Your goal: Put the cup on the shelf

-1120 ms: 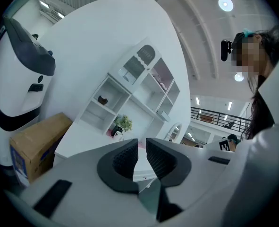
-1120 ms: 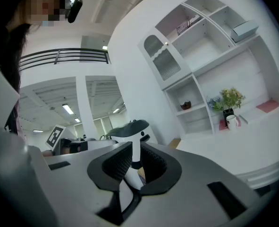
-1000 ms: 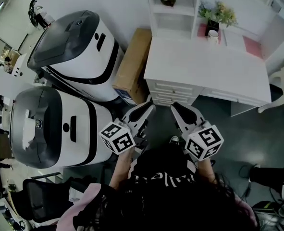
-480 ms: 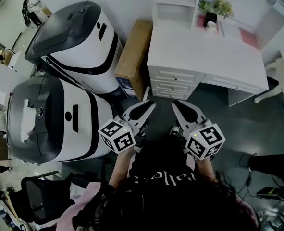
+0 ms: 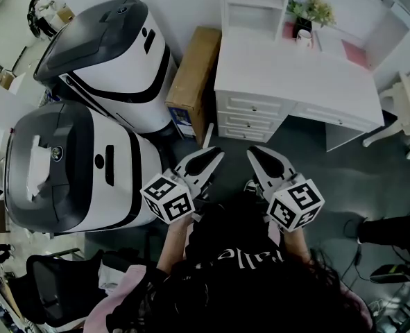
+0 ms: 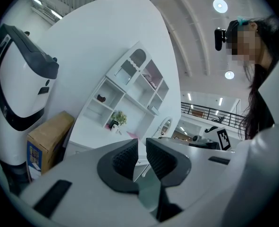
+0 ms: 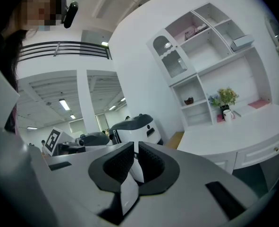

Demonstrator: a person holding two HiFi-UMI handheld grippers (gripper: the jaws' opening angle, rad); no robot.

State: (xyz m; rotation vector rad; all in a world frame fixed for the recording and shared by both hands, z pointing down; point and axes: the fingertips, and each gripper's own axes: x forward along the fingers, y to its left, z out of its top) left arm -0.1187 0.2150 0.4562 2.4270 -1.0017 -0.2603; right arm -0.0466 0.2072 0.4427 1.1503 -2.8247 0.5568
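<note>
Bright, even indoor light from round ceiling lamps (image 6: 220, 4); shadows soft, floor (image 5: 343, 179) dim. White shelf (image 5: 257, 12) and desk top (image 5: 288, 75) nearly washed out. Heavy fisheye bend, black corners in both gripper views; head view bowed too.

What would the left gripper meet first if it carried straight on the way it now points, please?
Most likely the white desk: the left gripper, shut and empty, points at its front, with nothing visible between. Depth is hard to judge, so it may be some way off.
</note>
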